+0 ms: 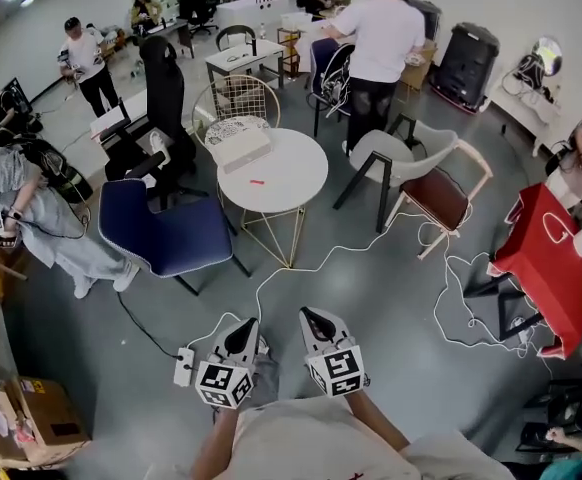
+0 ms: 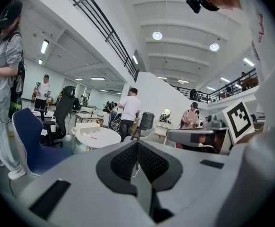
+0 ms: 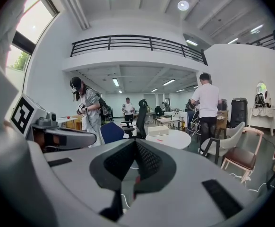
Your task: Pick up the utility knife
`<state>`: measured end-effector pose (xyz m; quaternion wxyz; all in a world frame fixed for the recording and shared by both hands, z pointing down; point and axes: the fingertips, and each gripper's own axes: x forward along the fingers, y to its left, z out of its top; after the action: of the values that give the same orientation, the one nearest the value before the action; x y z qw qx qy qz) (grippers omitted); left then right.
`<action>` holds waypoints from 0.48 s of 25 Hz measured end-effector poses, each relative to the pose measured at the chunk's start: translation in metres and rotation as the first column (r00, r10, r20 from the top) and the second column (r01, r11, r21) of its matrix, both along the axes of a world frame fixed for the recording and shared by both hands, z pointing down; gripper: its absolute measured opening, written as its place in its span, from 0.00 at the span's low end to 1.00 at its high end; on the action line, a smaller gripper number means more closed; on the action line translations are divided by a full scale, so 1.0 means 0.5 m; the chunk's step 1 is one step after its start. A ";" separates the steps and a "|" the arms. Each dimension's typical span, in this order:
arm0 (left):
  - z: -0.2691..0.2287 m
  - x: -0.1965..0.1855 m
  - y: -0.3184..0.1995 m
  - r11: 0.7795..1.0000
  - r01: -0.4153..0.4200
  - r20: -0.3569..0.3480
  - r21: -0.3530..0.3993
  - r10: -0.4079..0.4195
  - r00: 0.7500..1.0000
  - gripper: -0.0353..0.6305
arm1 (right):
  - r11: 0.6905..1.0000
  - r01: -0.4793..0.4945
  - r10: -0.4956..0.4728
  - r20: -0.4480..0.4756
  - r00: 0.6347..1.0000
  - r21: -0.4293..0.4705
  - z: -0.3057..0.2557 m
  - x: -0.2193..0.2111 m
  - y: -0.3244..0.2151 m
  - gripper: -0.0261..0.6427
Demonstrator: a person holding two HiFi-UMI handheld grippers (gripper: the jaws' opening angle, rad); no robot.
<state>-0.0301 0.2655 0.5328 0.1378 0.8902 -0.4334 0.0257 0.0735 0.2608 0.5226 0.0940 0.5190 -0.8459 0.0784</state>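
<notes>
The utility knife (image 1: pixel 257 181) is a small red object lying on the round white table (image 1: pixel 291 183), well ahead of me, next to a white box (image 1: pixel 243 148). Both grippers are held low and close together in front of my body, far short of the table. My left gripper (image 1: pixel 241 330) is shut with nothing in it. My right gripper (image 1: pixel 318 319) is shut and empty too. The left gripper view looks past its closed pads (image 2: pixel 128 160) to the table (image 2: pixel 104 138) and the knife (image 2: pixel 93 137). In the right gripper view the knife (image 3: pixel 160 140) is a red speck on the table (image 3: pixel 177 140).
A blue chair (image 1: pixel 166 233) and a black office chair (image 1: pixel 163 98) stand left of the table, a grey chair with a brown seat (image 1: pixel 436 193) to its right. White cables and a power strip (image 1: pixel 183 366) lie on the floor. A red table (image 1: pixel 551 258) stands at the right. Several people stand around.
</notes>
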 end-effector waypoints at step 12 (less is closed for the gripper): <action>-0.013 -0.075 -0.239 1.000 0.005 -0.018 -0.020 -0.006 1.000 0.07 | 1.000 0.020 -0.021 -0.025 0.999 -0.017 -0.021 -0.085 -0.250 0.06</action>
<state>-0.0678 0.1459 0.5261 0.1509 0.8877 -0.4344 0.0217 0.0308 0.1358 0.5122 0.1098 0.5104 -0.8493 0.0779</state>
